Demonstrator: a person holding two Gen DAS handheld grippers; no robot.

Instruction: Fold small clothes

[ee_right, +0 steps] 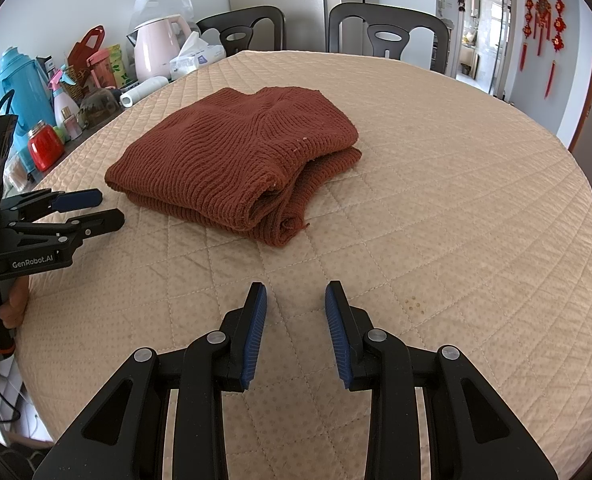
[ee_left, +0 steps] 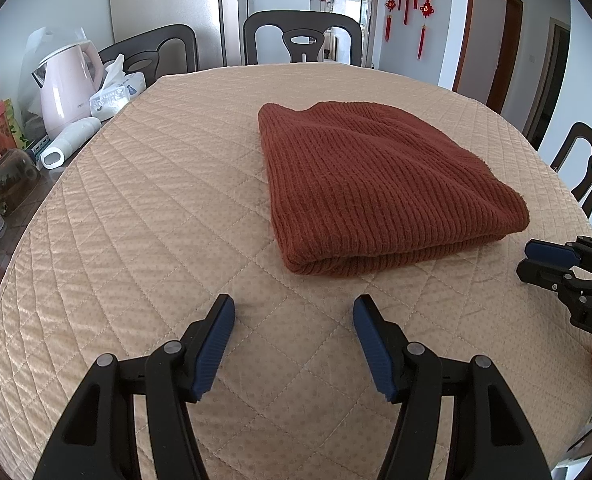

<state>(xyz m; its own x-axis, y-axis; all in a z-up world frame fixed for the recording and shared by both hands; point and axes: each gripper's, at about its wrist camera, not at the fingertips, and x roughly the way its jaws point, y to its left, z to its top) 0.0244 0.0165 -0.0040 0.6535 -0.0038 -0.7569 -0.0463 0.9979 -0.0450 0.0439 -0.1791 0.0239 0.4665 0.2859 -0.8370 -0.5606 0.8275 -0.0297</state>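
Left wrist view: your left gripper (ee_left: pixel 293 306) points down at bare quilt, fingers spread wide with nothing between the blue pads (ee_left: pixel 211 354).
Right wrist view: your right gripper (ee_right: pixel 296 292) also hangs over bare quilt, its fingers apart at a narrower gap, nothing pinched.
Your hands: in the right wrist view, fingers of your left hand (ee_right: pixel 13 300) wrap the handle at the near left edge; in the left wrist view, the right gripper's tips enter from the right edge, just beside the garment's near right corner.
Sweater: the rust-brown knit sweater (ee_left: pixel 380 188) lies folded in a thick stack, just beyond both grippers and touched by neither; its layered open edges face near right in the right wrist view.
Table cover: the beige quilted tablecloth (ee_right: pixel 476 184) spreads under everything.
Far left clutter: a pink kettle (ee_left: pixel 69 88), a tissue pack (ee_left: pixel 115 90) and a white tube (ee_left: pixel 69 142) sit off the cloth's edge.
Far side: dark chairs (ee_left: pixel 302 38) stand behind the table.
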